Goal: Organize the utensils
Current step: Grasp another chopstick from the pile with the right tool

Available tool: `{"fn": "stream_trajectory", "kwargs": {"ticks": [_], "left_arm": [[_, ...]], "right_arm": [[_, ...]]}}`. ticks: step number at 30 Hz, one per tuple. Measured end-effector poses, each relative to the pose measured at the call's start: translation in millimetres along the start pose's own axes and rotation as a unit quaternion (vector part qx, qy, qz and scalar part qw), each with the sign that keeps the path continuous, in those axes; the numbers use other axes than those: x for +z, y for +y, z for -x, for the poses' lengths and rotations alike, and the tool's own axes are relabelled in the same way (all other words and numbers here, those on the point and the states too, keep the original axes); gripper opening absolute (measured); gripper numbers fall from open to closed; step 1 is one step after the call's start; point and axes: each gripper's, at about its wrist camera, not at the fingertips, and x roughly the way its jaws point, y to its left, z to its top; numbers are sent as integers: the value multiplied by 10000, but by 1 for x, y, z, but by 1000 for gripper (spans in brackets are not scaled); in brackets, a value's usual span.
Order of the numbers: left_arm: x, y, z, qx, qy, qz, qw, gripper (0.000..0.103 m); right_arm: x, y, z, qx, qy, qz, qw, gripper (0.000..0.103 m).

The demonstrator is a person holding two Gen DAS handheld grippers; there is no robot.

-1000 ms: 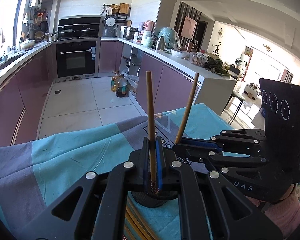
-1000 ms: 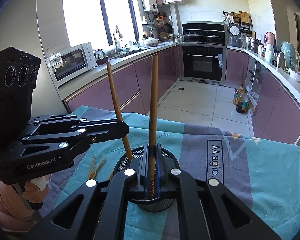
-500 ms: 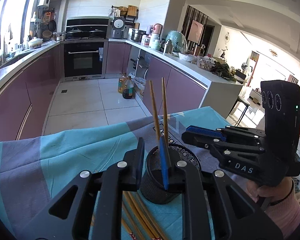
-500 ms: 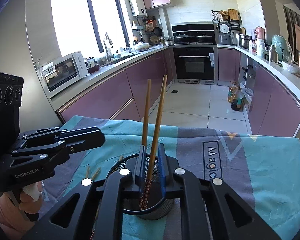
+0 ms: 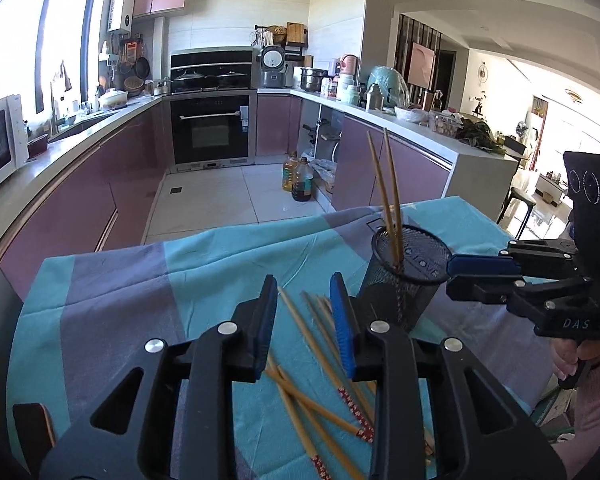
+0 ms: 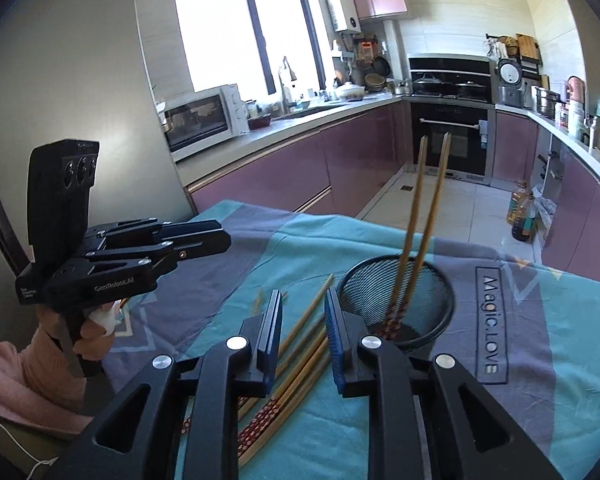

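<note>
While two chopsticks (image 6: 418,236) lean in the mesh holder (image 6: 440,312), both tongs have just been opening with nothing clamped: the left gripper (image 5: 306,312) and right gripper (image 6: 302,328) hover over loose chopsticks (image 5: 320,380) lying, apparently untouched, on the tablecloth (image 5: 120,300)

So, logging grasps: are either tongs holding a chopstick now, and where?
Neither. The left tongs and right tongs, just opened, are empty.

Wooden chopsticks (image 5: 390,184), black wire-mesh holder (image 5: 410,276)
</note>
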Motion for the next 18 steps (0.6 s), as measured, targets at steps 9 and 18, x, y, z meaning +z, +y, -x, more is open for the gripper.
{"fn": "stream_trajectory", "kwargs": {"ticks": [9, 18], "left_arm": [[-52, 35, 4, 226, 389, 283, 9986, 27], [-72, 33, -8, 231, 744, 416, 9961, 27]], "right_arm": [[-26, 36, -72, 459, 1052, 163, 9933, 20], [-36, 42, -119, 390, 1575, 115, 9867, 20]]}}
